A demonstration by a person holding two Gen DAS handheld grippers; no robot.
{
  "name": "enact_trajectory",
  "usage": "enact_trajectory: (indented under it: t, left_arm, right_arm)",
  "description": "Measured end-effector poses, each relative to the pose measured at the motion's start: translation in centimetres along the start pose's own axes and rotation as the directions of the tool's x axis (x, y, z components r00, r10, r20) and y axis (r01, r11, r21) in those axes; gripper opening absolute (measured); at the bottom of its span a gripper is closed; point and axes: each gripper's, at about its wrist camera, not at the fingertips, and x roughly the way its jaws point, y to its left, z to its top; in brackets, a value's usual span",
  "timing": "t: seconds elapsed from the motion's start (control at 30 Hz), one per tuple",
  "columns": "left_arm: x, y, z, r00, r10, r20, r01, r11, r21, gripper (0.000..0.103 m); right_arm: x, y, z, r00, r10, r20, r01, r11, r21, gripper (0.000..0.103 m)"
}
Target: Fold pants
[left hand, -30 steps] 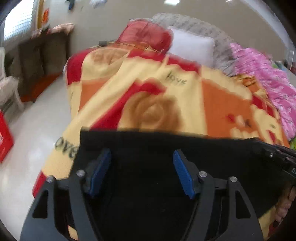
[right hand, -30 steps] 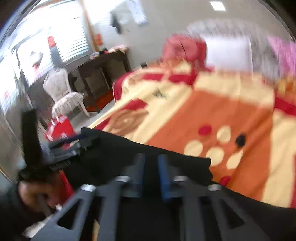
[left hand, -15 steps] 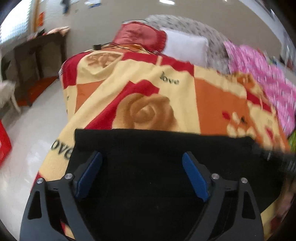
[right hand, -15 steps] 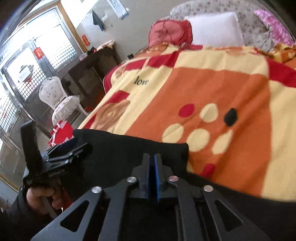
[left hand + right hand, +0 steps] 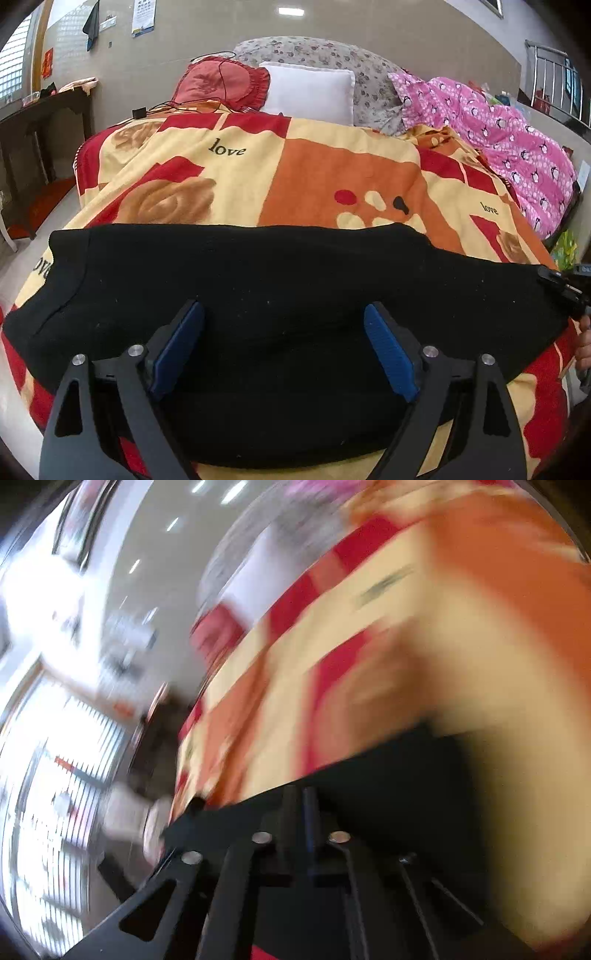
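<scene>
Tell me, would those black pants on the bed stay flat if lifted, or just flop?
Probably flop: the black knit pants drape over the curved, patterned fleece blanket and follow its shape, so they look soft and limp. They likely would not slide easily, since fuzzy fabric lies on fuzzy fabric. The open left gripper hovers over them, so one pinch would likely leave both ends sagging.

Left tool (image 5: 284,347) spread wide with blue pads apart, right tool (image 5: 300,812) pressed closed, view tilted and blurred
</scene>
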Motion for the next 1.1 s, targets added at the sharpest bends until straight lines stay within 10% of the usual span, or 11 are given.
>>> enact_trajectory:
  t: [0.23,0.3,0.43,0.5,0.63,1.1]
  left_arm:
    - [0.3,-0.1,0.1,0.999,-0.036,-0.001,0.036,0.999,0.010,0.103]
    - [0.3,-0.1,0.0,0.999,-0.039,0.003,0.039,0.999,0.003,0.103]
    - [0.2,0.3,0.0,0.998,-0.066,0.009,0.066,0.998,-0.014,0.103]
    - [0.2,0.4,0.0,0.997,-0.075,0.012,0.076,0.997,-0.018,0.103]
    - [0.3,-0.1,0.0,0.999,-0.047,0.007,0.047,0.999,0.002,0.103]
    - [0.6,-0.9,-0.2,1.000,-0.001,-0.003,0.001,0.999,0.042,0.103]
  right_arm:
    - [-5.8,0.0,-1.9,0.992,0.046,0.116,-0.044,0.999,-0.016,0.009]
    - [-4.7,2.8,-3.5,0.988,0.140,0.068,-0.135,0.988,-0.081,0.021]
    - [-0.4,4.8,-7.1,0.991,0.068,-0.118,-0.086,0.984,-0.158,0.023]
    - [-1.8,2.1,-6.7,0.998,0.033,-0.046,-0.036,0.996,-0.080,0.004]
    - [-6.8,-3.4,-5.9,0.990,-0.018,0.138,0.002,0.994,0.111,0.000]
    - [-8.9,0.1,-8.6,0.984,-0.150,0.096,0.150,0.989,0.003,0.048]
